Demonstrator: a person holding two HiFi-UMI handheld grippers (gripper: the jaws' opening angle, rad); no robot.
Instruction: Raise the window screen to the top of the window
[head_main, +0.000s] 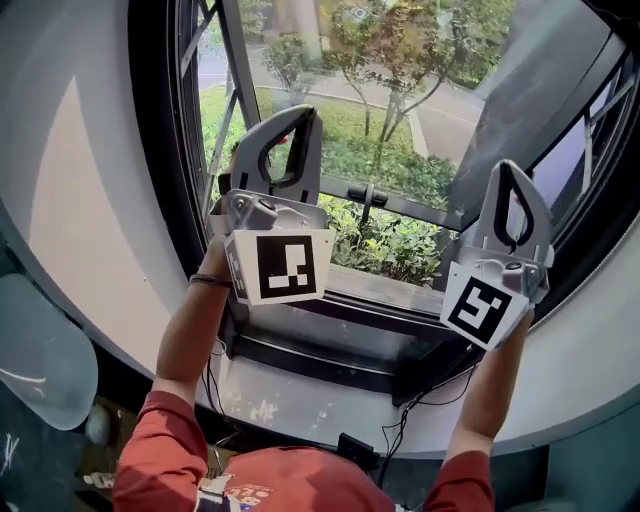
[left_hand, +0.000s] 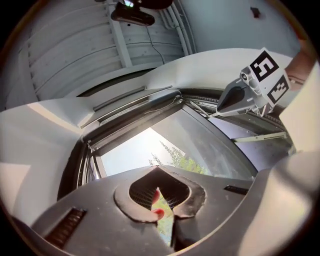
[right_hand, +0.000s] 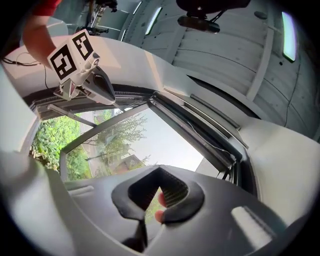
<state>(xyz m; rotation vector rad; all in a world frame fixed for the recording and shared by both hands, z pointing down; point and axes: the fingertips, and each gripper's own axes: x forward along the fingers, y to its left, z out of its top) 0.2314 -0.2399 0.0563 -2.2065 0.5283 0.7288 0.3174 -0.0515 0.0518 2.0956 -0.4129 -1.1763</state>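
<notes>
Looks basically done: no mesh across the window (head_main: 400, 205) mid-frame, left gripper (head_main: 297, 118) and right gripper (head_main: 512, 172) both pinched shut, empty.

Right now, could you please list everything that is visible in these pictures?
window frame: one, dark, around the opening
bar with knob: one, dark, across the opening
bushes: several, green, outside below the bar
trees: several, green, outside
sill: one, white, under the frame
cables: a few, black, below the sill
marker cubes: two, black-and-white, one on each tongs
left tongs: one, grey, before the window, shut
right tongs: one, grey, beside it, shut
arms: two, red sleeves, bottom of head view
</notes>
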